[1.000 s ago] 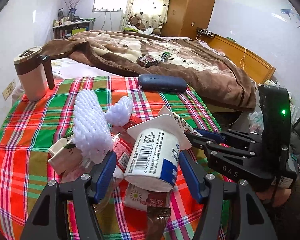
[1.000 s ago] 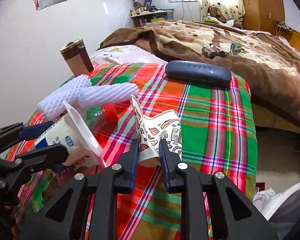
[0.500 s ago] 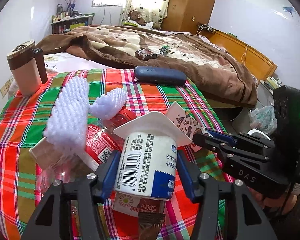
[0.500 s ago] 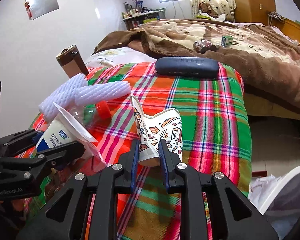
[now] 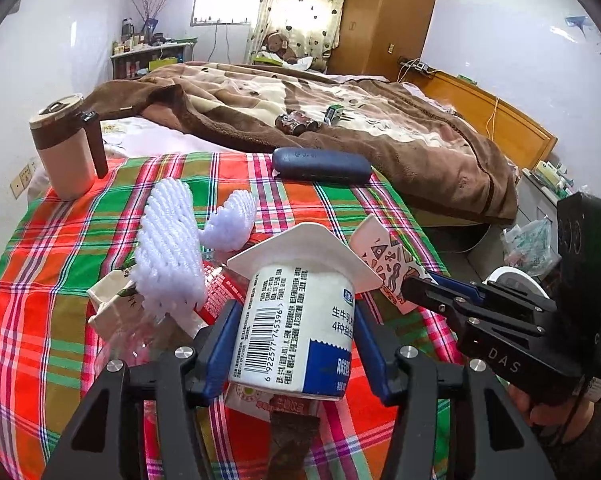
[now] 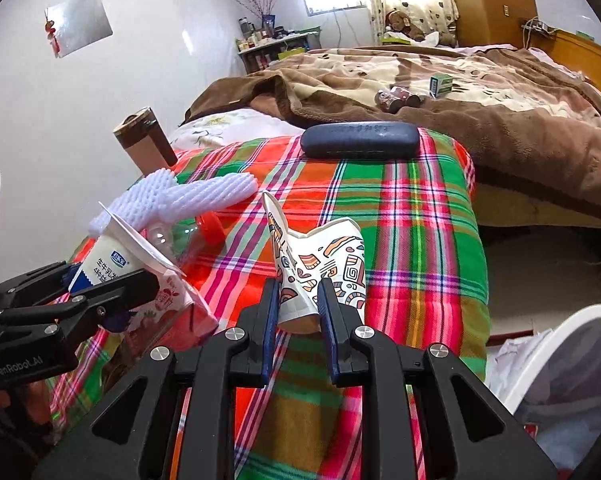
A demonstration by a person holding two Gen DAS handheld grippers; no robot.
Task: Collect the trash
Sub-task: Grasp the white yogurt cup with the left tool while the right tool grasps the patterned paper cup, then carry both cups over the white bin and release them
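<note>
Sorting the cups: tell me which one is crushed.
The patterned paper cup in the right gripper is crushed flat; the white yogurt cup in the left gripper keeps its round shape.

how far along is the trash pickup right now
Nothing visibly binned yet. In hand: the left tongs are shut on the yogurt cup, and the right tongs on the crushed paper cup. Left on the plaid cloth: foam fruit nets, a plastic bottle and a drink carton. The white bin stands lower right.

red-green plaid tablecloth [image 5: 80, 240], brown blanket [image 5: 380, 140]
</note>
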